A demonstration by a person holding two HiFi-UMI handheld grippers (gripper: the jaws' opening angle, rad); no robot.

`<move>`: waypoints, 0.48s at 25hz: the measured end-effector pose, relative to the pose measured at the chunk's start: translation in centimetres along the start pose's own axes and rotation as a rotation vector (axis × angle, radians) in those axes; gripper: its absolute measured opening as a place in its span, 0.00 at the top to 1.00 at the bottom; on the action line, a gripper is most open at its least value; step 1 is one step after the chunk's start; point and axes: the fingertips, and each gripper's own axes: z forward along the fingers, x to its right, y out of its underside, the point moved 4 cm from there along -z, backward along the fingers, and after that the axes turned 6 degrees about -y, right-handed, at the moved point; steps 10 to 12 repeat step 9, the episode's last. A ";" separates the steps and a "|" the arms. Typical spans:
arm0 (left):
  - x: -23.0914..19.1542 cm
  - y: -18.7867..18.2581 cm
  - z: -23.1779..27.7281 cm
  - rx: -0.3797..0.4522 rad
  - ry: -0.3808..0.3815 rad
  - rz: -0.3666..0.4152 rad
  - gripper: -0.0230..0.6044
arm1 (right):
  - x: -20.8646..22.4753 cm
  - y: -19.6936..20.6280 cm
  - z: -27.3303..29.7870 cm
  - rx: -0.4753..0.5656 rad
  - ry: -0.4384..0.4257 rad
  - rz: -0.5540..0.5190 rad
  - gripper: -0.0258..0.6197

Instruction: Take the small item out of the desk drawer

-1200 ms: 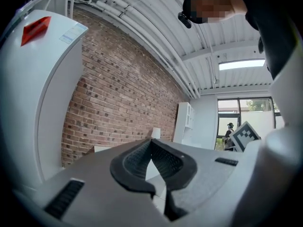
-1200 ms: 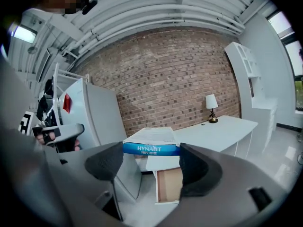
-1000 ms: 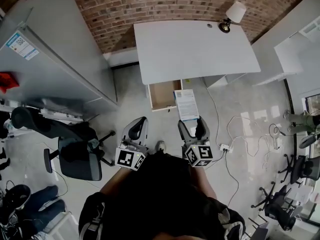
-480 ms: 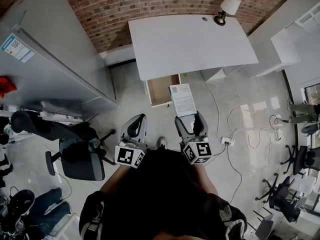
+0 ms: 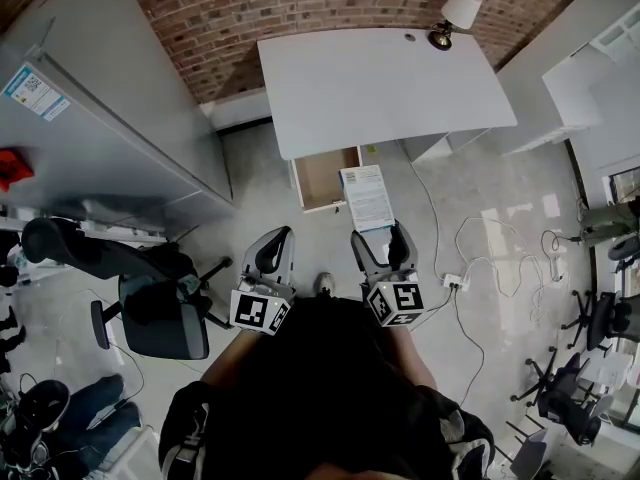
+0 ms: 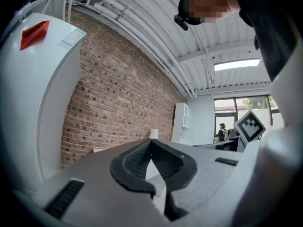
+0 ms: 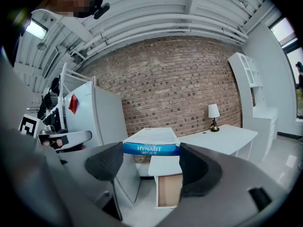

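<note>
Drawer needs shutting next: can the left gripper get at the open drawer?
Probably yes: the left gripper is shut on nothing, only floor lies between it and the open drawer, and the HYNAUT box in the right gripper is off to the side.

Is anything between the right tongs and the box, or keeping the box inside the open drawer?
Nothing visible. The right tongs are shut on the flat white cardboard box with a blue end, held in the air outside the open wooden drawer under the white desk.
</note>
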 end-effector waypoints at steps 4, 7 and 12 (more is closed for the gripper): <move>0.0 0.0 0.0 0.000 -0.001 -0.006 0.95 | 0.0 -0.2 -0.1 0.003 0.002 -0.002 0.38; 0.2 0.1 0.0 -0.003 -0.001 -0.010 0.95 | 0.1 -0.2 -0.2 0.003 0.003 -0.003 0.38; 0.4 0.2 0.0 -0.005 0.000 -0.011 0.95 | 0.2 -0.2 -0.4 0.003 0.001 -0.004 0.38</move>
